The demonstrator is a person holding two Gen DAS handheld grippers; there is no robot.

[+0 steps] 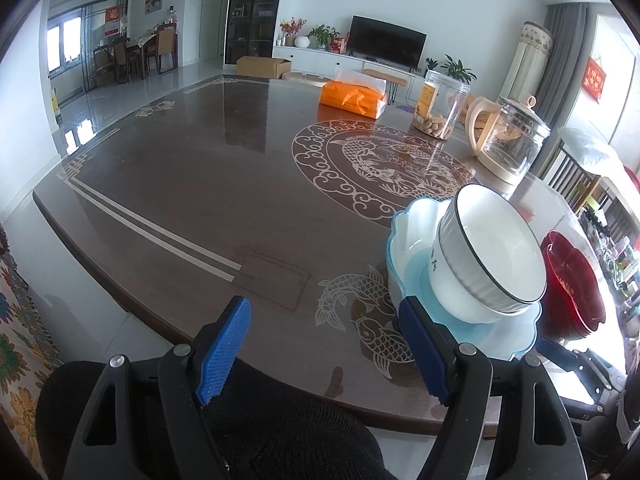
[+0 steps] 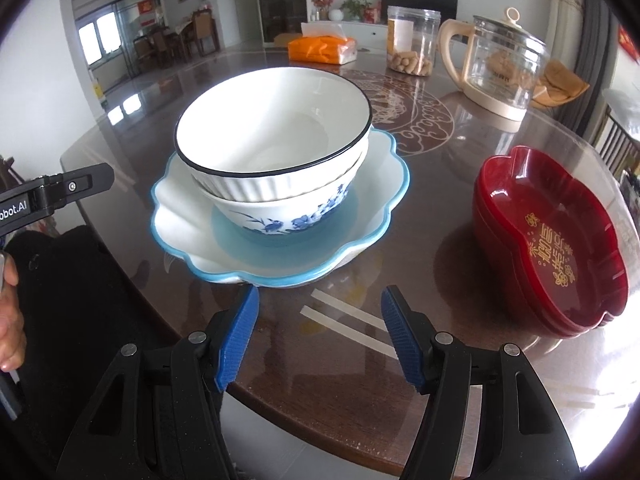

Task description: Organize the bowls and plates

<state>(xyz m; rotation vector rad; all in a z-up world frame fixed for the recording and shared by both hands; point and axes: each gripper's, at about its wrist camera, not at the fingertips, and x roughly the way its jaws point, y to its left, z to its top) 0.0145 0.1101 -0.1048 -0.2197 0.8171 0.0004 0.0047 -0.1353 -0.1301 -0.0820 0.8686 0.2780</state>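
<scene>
A living room with a television and cabinets lies behind a dark, glossy table (image 2: 400, 360) inlaid with pale fish and cloud patterns. You hold both tools at its near edge.

Right gripper (image 2: 318, 336): fingers spread wide, holding nothing. Just ahead of your left fingertip sits the blue-rimmed scalloped plate (image 2: 180, 224), and on it stand 2 nested bowls: a black-rimmed ribbed white bowl (image 2: 276, 136) set inside a blue-flower bowl (image 2: 280, 216). Whether a second plate lies beneath the scalloped one you cannot tell for certain. To the right of your right finger, well apart from the plate, lies a stack of red lobed dishes (image 2: 552, 248) with gold lettering.

Left gripper (image 1: 324, 344): fingers also wide and empty. The same plate and bowls sit beside and beyond your right finger in this view, with the red dishes behind them.

Background items at the far side of the table: an orange tissue pack (image 2: 322, 50), a clear snack jar (image 2: 412, 40) and a glass kettle (image 2: 500, 64).

Judged progress: the crockery appears already gathered into 2 piles, bowls nested on the plate and red dishes stacked. What remains, if anything, looks like squaring the slightly tilted upper bowl or moving the piles together.
</scene>
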